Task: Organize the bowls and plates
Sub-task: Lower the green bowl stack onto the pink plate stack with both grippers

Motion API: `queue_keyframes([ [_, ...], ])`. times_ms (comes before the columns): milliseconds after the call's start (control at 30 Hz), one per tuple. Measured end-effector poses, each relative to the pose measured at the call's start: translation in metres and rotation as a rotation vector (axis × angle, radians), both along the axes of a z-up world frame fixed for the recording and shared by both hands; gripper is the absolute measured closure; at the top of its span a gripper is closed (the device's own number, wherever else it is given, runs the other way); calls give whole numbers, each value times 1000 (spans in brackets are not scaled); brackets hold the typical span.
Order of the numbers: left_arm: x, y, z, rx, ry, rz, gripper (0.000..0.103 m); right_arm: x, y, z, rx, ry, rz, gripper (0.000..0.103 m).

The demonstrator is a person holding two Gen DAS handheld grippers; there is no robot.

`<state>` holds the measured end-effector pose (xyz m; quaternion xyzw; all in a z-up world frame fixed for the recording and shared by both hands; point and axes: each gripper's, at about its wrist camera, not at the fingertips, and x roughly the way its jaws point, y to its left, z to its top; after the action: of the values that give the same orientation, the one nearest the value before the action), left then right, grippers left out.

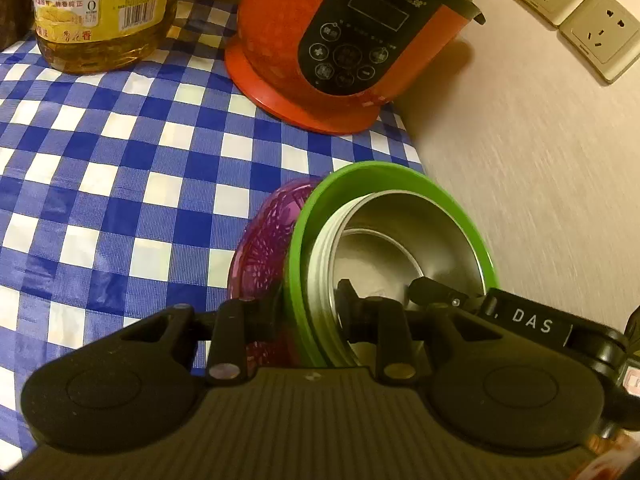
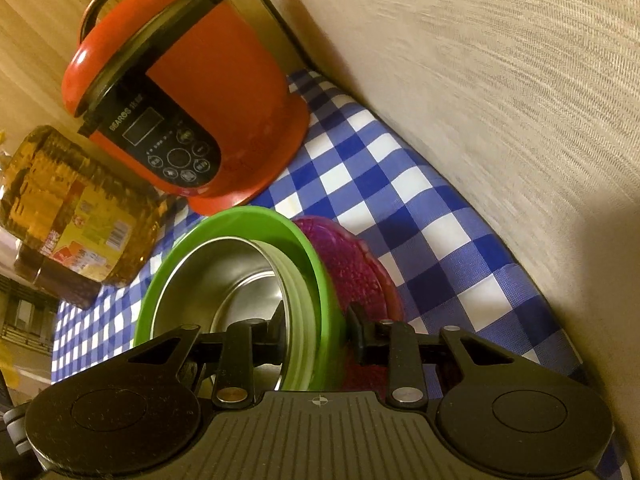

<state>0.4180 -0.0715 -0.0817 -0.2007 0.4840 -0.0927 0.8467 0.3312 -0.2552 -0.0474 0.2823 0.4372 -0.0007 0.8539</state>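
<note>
Green plastic rings the outside of one bowl [image 1: 304, 236], and it has a shiny steel lining inside with a flat round bottom. One purple plate [image 1: 260, 248] with a cut, lacy pattern sits against the bowl's underside. So the count is one bowl and one plate, stacked and tilted up on edge above the blue-and-white checked cloth [image 1: 120, 160].

Two grippers hold this stack. The left gripper [image 1: 312, 312] is clamped across it, one finger behind the plate and the other inside the steel lining. The right gripper [image 2: 316, 336] grips likewise, one finger inside the bowl [image 2: 240, 272] and one on the plate [image 2: 352, 268]. Its dark tip also shows inside the bowl in the left wrist view, at about three o'clock.

Beyond the stack, at twelve o'clock in the left wrist view, stands one red electric cooker [image 1: 320, 40] with a black control panel. One bottle of yellow oil [image 1: 100, 12] stands at ten o'clock. Two wall sockets [image 1: 576, 20] sit at two o'clock on the pale wall.
</note>
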Motion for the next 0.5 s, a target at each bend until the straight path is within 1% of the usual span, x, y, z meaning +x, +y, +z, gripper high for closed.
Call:
queue_keyframes([
  [200,3,-1,-2,4,-19,-13,78,2,0,-2,-5,-7,3,73],
  [367,0,-2,-1,25,-40,-16,75,1,0,-2,-3,-16,11,72],
  [433,-3,-2,1,32,-43,-15,72,0,0,-2,-2,-21,12,71],
  [467,-3,-2,2,33,-47,-16,69,-1,0,-1,-2,-26,11,69],
  [500,-4,-1,4,34,-52,-15,66,-3,0,0,-3,-33,12,65],
])
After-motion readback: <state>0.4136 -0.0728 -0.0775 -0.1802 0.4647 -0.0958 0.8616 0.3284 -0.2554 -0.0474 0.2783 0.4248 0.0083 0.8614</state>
